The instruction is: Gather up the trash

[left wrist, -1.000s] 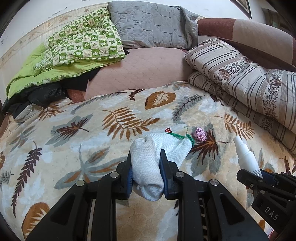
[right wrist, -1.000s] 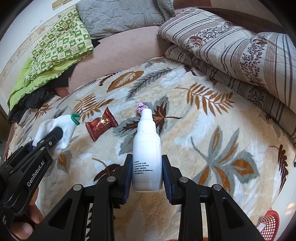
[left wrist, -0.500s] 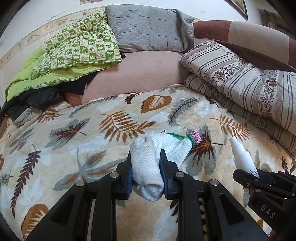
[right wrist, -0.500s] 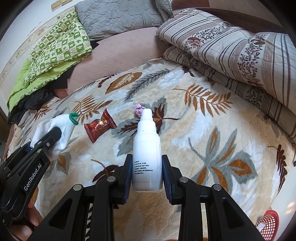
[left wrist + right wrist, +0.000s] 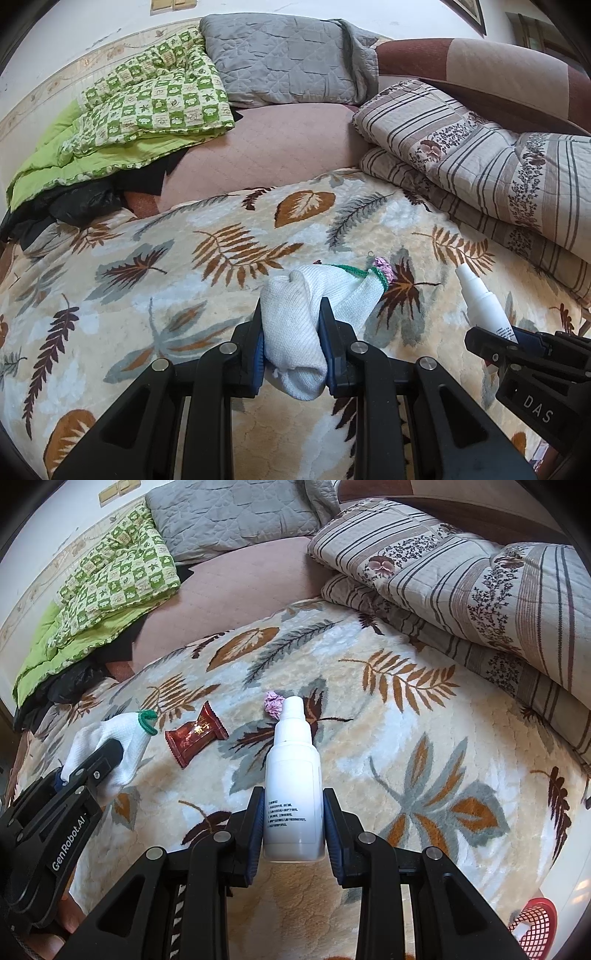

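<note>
Both loaded: left gripper [image 5: 291, 332] fingers pinch white glove [image 5: 295, 325]; right gripper [image 5: 293, 819] fingers pinch white bottle [image 5: 293, 786], above leaf-print blanket [image 5: 424, 738].

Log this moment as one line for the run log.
left gripper: shut on white knit glove | right gripper: shut on white plastic bottle | red candy wrapper, pink paper wad: on blanket

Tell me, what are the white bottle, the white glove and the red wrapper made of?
White bottle: probably plastic, smooth and matte, faint printed text on its side. White glove: knitted fabric, likely cotton, ribbed weave with a green cuff edge. Red wrapper: looks like glossy foil or plastic film, crinkled, shiny highlights, crimped ends.
</note>
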Action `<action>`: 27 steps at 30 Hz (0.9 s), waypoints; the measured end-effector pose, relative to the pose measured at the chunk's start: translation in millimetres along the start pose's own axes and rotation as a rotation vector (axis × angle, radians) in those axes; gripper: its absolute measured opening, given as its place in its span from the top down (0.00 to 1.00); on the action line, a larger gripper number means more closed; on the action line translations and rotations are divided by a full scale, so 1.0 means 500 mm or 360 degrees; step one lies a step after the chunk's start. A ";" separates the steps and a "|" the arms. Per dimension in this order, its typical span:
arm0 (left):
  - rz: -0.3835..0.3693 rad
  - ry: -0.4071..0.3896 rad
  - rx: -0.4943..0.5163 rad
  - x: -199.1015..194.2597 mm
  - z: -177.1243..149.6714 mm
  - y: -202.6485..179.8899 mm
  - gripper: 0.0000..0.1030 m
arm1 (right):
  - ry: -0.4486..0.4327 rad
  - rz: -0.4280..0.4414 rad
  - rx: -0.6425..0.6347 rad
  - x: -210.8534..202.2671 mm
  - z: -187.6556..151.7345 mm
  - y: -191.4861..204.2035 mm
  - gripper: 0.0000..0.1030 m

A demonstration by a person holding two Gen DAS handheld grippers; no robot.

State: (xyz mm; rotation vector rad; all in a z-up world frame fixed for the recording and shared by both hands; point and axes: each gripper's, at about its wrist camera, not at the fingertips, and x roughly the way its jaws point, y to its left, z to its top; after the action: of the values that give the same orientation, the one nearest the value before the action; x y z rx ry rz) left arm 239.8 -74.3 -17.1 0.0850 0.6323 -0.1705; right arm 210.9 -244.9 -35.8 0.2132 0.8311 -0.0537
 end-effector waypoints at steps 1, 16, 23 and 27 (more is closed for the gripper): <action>-0.0001 -0.0002 0.0002 -0.001 0.000 -0.002 0.77 | -0.0002 -0.0001 0.0001 -0.001 0.001 -0.001 0.69; -0.0016 -0.0010 0.0020 -0.001 -0.001 -0.011 0.77 | -0.0006 -0.0005 0.0010 -0.006 0.000 -0.007 0.69; -0.0036 -0.0023 0.0064 -0.012 -0.008 -0.032 0.77 | -0.0025 -0.0012 0.0046 -0.028 -0.005 -0.026 0.69; -0.0037 -0.0046 0.0082 -0.021 -0.010 -0.037 0.77 | -0.0048 -0.0027 0.0073 -0.047 -0.008 -0.037 0.69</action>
State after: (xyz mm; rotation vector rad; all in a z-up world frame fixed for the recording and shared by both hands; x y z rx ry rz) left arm 225.0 -90.3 -15.5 0.1247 0.6001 -0.2105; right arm 189.7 -263.2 -24.3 0.2481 0.8021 -0.0918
